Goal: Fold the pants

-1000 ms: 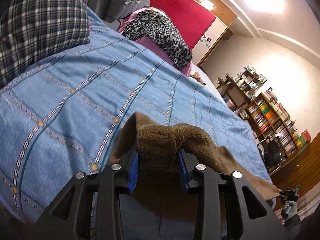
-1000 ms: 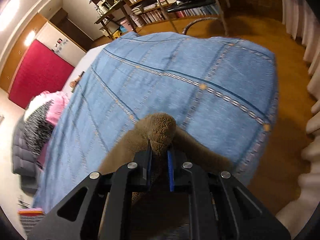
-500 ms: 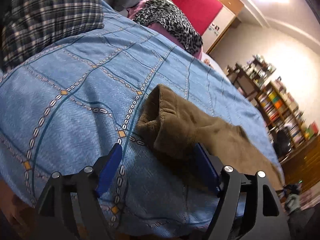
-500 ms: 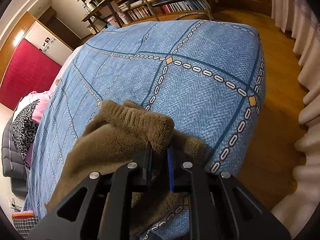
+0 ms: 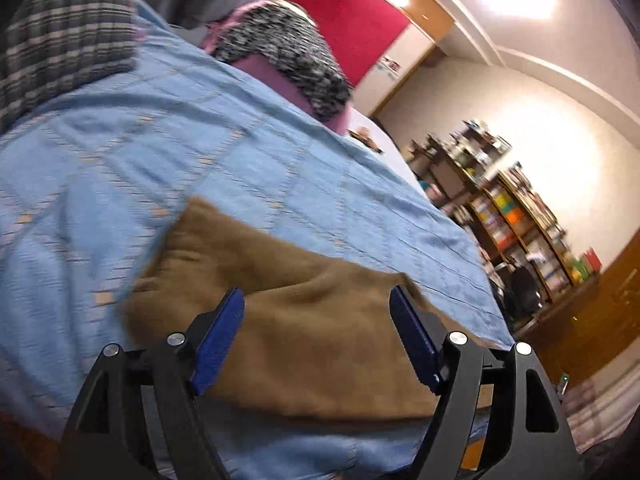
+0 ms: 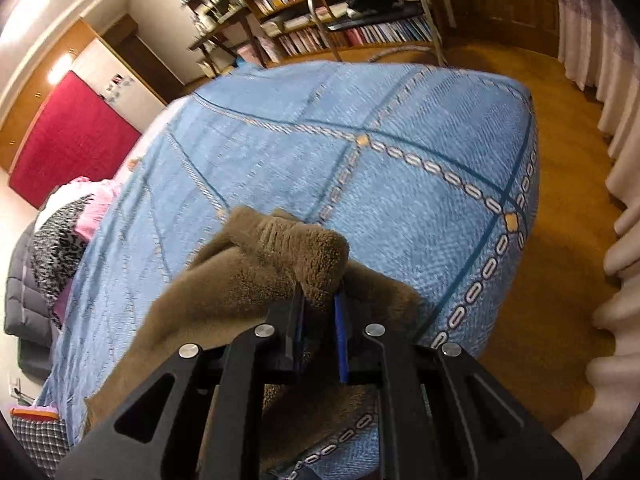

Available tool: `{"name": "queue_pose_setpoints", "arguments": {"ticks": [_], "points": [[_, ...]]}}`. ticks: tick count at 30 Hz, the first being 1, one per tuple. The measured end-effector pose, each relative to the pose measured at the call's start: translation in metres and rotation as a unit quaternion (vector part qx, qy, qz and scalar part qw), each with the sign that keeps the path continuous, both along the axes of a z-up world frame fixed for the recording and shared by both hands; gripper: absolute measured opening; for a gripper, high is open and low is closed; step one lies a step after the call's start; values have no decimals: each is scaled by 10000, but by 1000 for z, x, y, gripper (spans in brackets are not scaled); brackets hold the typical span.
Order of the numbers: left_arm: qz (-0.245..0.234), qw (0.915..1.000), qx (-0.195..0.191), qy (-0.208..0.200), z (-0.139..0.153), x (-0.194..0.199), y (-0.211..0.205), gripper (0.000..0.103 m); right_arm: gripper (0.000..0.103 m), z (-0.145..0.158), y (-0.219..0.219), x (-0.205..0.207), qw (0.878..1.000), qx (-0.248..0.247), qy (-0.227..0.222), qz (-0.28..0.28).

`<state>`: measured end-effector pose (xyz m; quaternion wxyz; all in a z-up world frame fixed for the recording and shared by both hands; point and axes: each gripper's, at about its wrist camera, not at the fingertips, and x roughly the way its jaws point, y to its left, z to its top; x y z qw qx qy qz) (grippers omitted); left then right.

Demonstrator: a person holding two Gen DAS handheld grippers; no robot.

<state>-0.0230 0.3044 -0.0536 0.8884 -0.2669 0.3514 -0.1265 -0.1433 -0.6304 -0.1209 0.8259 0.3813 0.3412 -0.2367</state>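
Note:
The brown fleece pants lie flat on the blue bedspread near the bed's front edge. My left gripper is open, its blue pads wide apart above the pants, holding nothing. In the right wrist view my right gripper is shut on a bunched end of the pants, held just above the bedspread near the bed's corner. The rest of the pants trails left and below the right gripper.
A plaid cloth and a leopard-print garment on pink fabric lie at the far side of the bed. Bookshelves and a chair stand beyond the bed. Wooden floor and curtains lie to the right.
My left gripper opened, let go of the pants and pulled back; that end now lies flat. My right gripper stays shut on its end, lowered toward the bed.

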Motion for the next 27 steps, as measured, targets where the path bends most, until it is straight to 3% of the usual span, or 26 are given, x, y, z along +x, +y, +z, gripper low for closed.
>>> {"name": "queue_pose_setpoints", "arguments": {"ticks": [6, 11, 15, 19, 21, 23, 27], "points": [[-623, 9976, 239, 204, -21, 35, -68, 75, 12, 32, 12, -10, 9967, -523, -537, 303], [-1077, 9916, 353, 628, -52, 44, -113, 75, 12, -21, 4, -21, 10000, -49, 13, 27], [-1534, 9839, 712, 570, -51, 39, -153, 75, 13, -38, 1, -28, 9998, 82, -161, -62], [-1950, 9744, 1063, 346, -45, 32, -195, 75, 20, -28, 4, -27, 9998, -83, -157, 1], [-2134, 9710, 1043, 277, -47, 32, -216, 75, 28, -21, 3, -30, 9996, -122, -259, -53], [-2270, 9681, 1005, 333, -51, 34, -234, 75, 46, -12, 4, -31, 9991, -267, -279, -151], [-2642, 9553, 1284, 327, -58, 34, -276, 75, 52, 4, 3, -38, 9966, -714, -234, -337]]}}
